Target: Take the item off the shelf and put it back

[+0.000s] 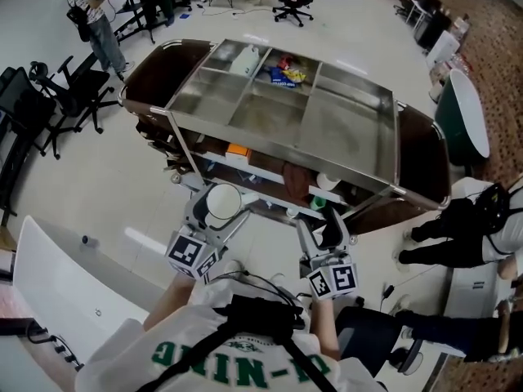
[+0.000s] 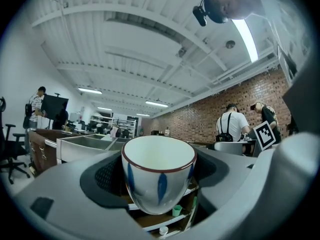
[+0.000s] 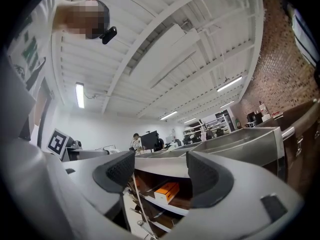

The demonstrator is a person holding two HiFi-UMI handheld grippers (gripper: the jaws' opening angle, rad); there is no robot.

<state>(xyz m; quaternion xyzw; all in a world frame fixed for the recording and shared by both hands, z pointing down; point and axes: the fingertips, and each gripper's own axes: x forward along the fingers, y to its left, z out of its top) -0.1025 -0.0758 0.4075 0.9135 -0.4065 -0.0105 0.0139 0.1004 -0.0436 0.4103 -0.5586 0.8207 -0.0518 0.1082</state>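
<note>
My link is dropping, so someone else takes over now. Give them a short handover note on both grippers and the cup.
Left gripper: shut on the white cup with blue marks, held upright in front of the shelf cart.
Right gripper: open, empty, pointed at the cart's lower shelves, where an orange box lies.
Done: the cup is off the shelf.
Left: set the cup back on a shelf and release it.
</note>
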